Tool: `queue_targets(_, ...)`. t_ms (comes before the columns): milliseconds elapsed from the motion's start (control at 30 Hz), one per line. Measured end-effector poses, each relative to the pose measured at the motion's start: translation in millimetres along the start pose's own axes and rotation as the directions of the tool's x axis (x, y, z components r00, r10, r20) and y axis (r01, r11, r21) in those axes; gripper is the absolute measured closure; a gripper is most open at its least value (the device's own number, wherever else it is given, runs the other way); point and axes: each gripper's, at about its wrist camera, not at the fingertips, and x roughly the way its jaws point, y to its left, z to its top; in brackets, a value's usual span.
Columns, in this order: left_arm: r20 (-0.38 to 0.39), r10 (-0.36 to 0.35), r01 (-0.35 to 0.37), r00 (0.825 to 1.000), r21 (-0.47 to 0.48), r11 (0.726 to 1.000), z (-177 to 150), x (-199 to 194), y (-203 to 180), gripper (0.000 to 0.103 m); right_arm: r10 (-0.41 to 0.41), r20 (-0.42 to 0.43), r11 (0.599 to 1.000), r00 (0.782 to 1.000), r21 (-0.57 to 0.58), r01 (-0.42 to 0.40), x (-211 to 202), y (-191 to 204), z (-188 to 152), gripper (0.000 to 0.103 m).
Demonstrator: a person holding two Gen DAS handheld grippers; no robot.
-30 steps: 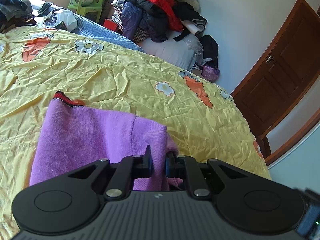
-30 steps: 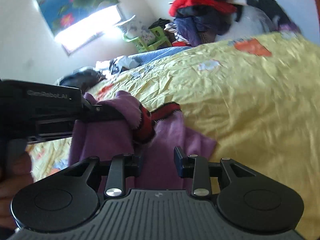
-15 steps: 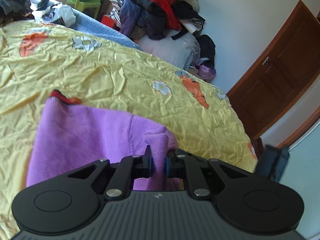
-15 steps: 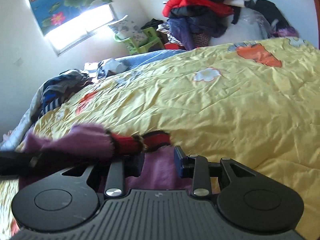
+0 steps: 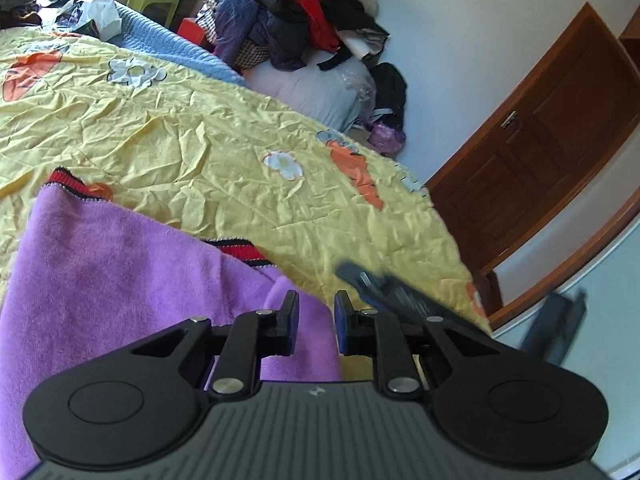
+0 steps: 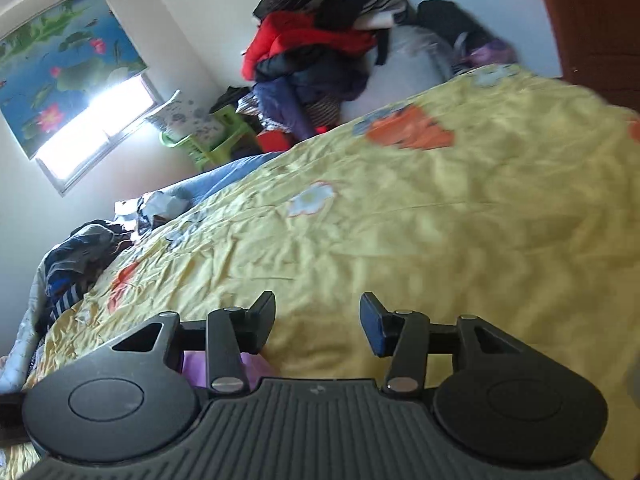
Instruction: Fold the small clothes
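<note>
I find the purple garment (image 5: 120, 280) lying on the yellow bedspread (image 5: 200, 140), spread fairly flat with its red-and-black ribbed trim (image 5: 240, 250) showing at two edges. One trimmed edge sits over the purple body, which I judge to be a fold laid across and now being let go.

The left gripper (image 5: 316, 326) has its jaws a little apart; they have just been opening. Purple cloth shows in the gap and under it, but I see no pad pressing on it, so I record the garment as released on this side, though the cloth lies very close to the left pad. The gripper points down at the near corner of the garment, which suits setting that corner down.

The right gripper (image 6: 318, 324) stands with its jaws well apart, having just been opening, and nothing is between them: only bare bedspread shows through the gap. A sliver of purple shows behind its left finger, low in the right wrist view. In the left wrist view it appears as a dark blurred shape just beside the garment's right edge.

My judgement: one fold is down and both grippers are free. The next grasp calls for a fresh edge; the loose corner under the left gripper may drag if that gripper lifts carelessly.
</note>
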Motion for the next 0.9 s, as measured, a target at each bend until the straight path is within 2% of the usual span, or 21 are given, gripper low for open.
queue_targets(100,0.000,0.022,-0.022,1.000,0.041,0.999,-2,-18,7,0.082,0.009,0.008,1.000,1.000,-0.008,-0.009,-37,-10,-12,0.048)
queue_targets(133,-0.005,0.042,-0.041,0.999,0.054,0.998,-3,-25,13,0.079,0.023,0.003,1.000,1.000,-0.012,-0.023,-51,-12,-18,0.043)
queue_targets(200,-0.011,0.081,-0.080,0.997,0.067,0.995,-10,-42,26,0.058,0.088,-0.026,0.996,0.996,-0.011,-0.088,-77,-11,-32,0.037)
queue_targets(267,-0.007,0.107,-0.106,0.994,0.083,0.991,-20,-60,42,0.047,0.175,-0.067,0.984,0.982,-0.011,-0.176,-100,-7,-51,0.032)
queue_targets(333,0.007,0.131,-0.131,0.991,0.107,0.986,-32,-79,57,0.047,0.236,-0.110,0.971,0.965,-0.016,-0.240,-116,0,-69,0.029)
queue_targets(433,0.008,0.168,-0.167,0.986,0.161,0.973,-55,-105,71,0.046,0.224,-0.148,0.974,0.963,-0.010,-0.228,-126,1,-91,0.027)
queue_targets(500,0.002,0.188,-0.184,0.982,0.220,0.958,-72,-117,78,0.037,0.196,-0.182,0.980,0.964,0.004,-0.199,-122,-3,-101,0.027)
queue_targets(567,-0.008,0.205,-0.195,0.979,0.278,0.940,-91,-129,84,0.035,0.199,-0.211,0.980,0.957,0.017,-0.200,-116,-4,-110,0.028)
queue_targets(600,-0.014,0.205,-0.190,0.979,0.311,0.931,-100,-134,87,0.035,0.212,-0.227,0.977,0.950,0.022,-0.213,-114,-2,-114,0.031)
queue_targets(667,-0.021,0.218,-0.196,0.976,0.360,0.912,-114,-141,90,0.035,0.221,-0.244,0.974,0.944,0.015,-0.224,-113,2,-122,0.061)
queue_targets(733,-0.014,0.230,-0.205,0.973,0.404,0.892,-127,-145,92,0.033,0.195,-0.245,0.979,0.950,-0.003,-0.202,-113,5,-127,0.075)
queue_targets(800,-0.013,0.253,-0.219,0.967,0.456,0.862,-138,-144,90,0.025,0.192,-0.235,0.980,0.953,-0.001,-0.198,-114,7,-129,0.080)
queue_targets(900,0.042,0.310,-0.284,0.950,0.529,0.800,-154,-141,85,0.025,0.215,-0.217,0.977,0.952,0.053,-0.209,-118,1,-130,0.086)
